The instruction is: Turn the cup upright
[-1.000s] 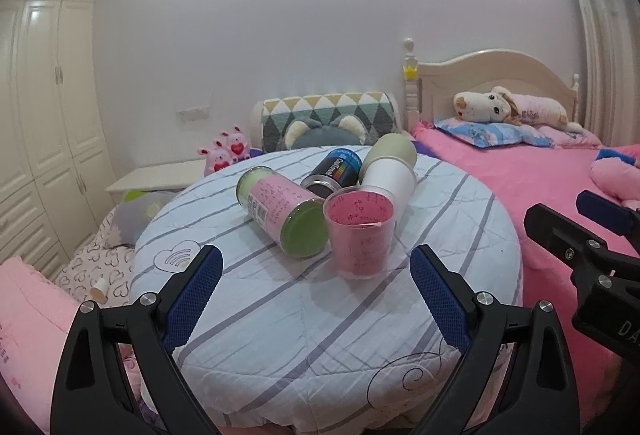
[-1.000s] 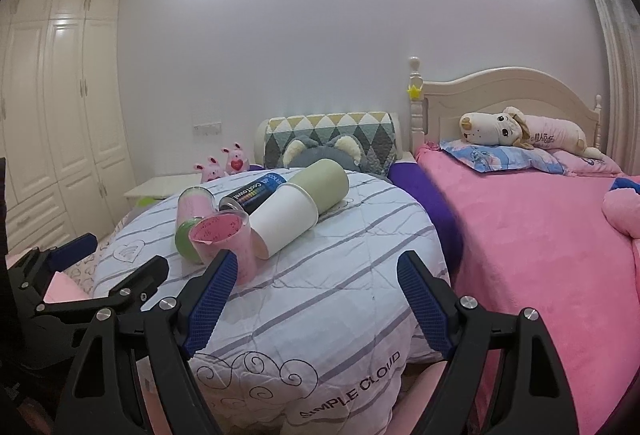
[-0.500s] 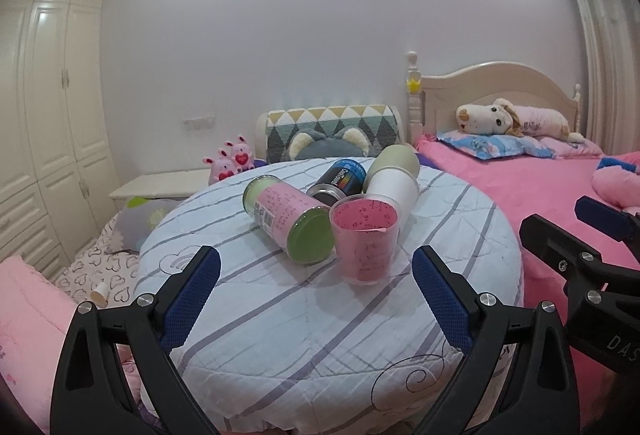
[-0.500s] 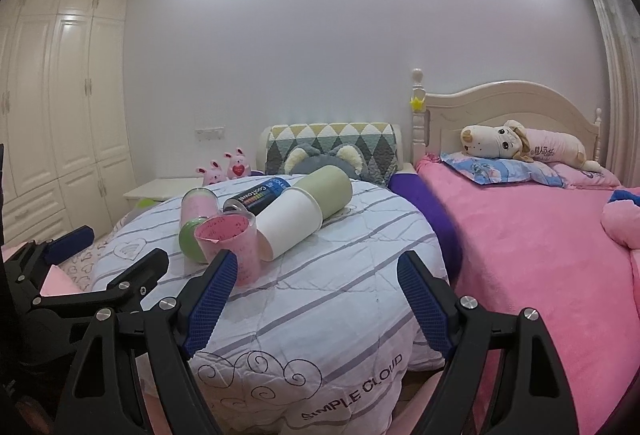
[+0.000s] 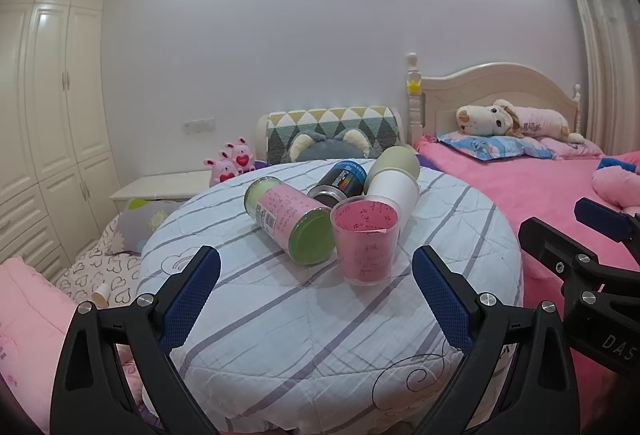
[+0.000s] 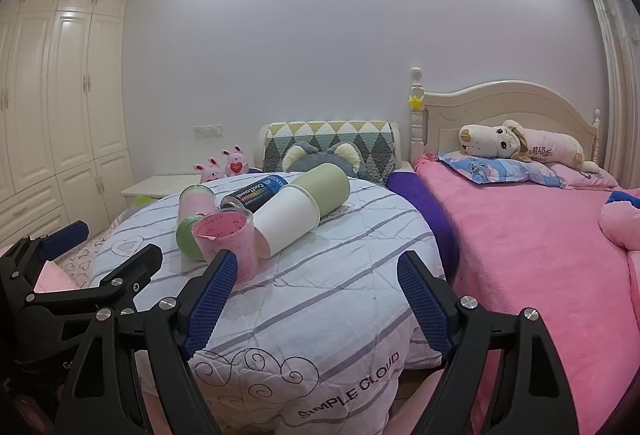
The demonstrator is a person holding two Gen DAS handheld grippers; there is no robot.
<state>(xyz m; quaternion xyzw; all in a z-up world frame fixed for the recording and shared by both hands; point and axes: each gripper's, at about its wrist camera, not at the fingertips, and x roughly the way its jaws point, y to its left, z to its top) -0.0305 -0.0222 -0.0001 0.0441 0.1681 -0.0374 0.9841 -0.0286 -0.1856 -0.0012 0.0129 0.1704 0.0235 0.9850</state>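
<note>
Cup (image 5: 366, 241) upright on table (image 5: 304, 335); both grippers (image 5: 316, 299) (image 6: 310, 299) released, empty; only right view shows table's "SIMPLE CLOUD" print.

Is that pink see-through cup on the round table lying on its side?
No, the pink cup stands upright on the table, its open mouth facing up, beside the containers lying down.

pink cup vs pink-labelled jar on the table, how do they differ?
The pink cup stands upright, mouth open upward; the pink-labelled jar lies on its side. The cup is clear-walled and lidless; the jar has green ends. Both carry pink paper with writing and rest on the striped table.
</note>
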